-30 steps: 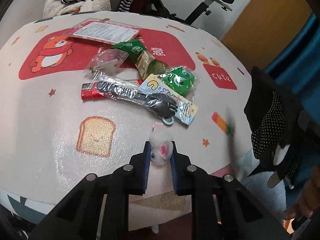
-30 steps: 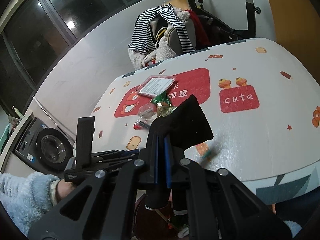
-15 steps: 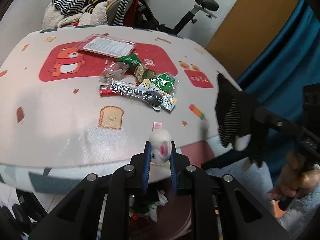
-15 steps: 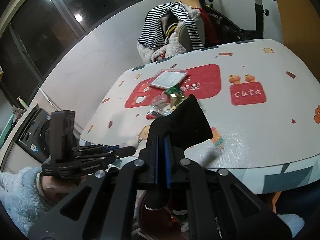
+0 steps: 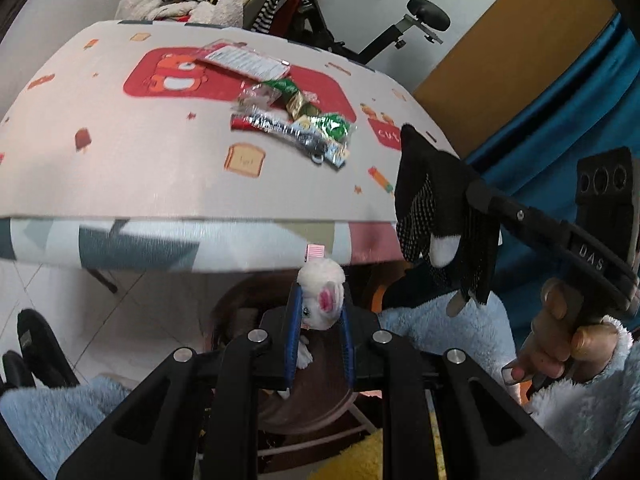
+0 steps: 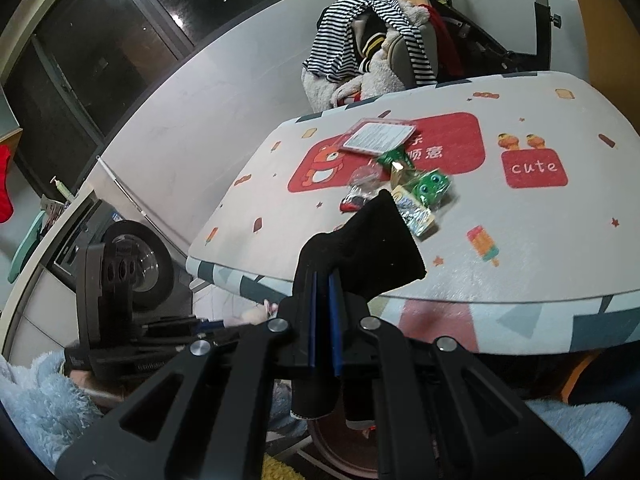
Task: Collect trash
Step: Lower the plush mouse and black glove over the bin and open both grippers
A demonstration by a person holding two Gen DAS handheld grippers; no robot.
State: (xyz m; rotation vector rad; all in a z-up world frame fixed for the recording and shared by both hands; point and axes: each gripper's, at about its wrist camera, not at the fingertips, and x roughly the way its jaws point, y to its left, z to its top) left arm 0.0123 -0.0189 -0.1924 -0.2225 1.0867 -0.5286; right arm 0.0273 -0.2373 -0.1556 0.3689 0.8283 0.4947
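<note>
My left gripper (image 5: 321, 300) is shut on a small white plush mouse (image 5: 320, 278) with a pink ear. It hangs in front of the table's front edge, above a brown round container (image 5: 316, 400) on the floor. My right gripper (image 6: 324, 282) is shut on a black sock (image 6: 360, 248) with white dots, also off the table's edge. The left wrist view shows that sock (image 5: 428, 208) dangling at the right. A pile of wrappers (image 5: 296, 120) lies mid-table, seen again as wrappers (image 6: 408, 188) in the right wrist view.
The table (image 5: 120, 184) has a printed cover with a hanging skirt. Behind it stand a chair heaped with striped clothes (image 6: 368, 44) and an exercise bike (image 5: 416, 20). A washing machine (image 6: 132, 256) is at the left, a blue curtain (image 5: 560, 112) at the right.
Both grippers have drawn back from the tabletop past its front edge. The left one, still holding the plush mouse, now hangs over the brown container. The sock stays clamped in the right one.
</note>
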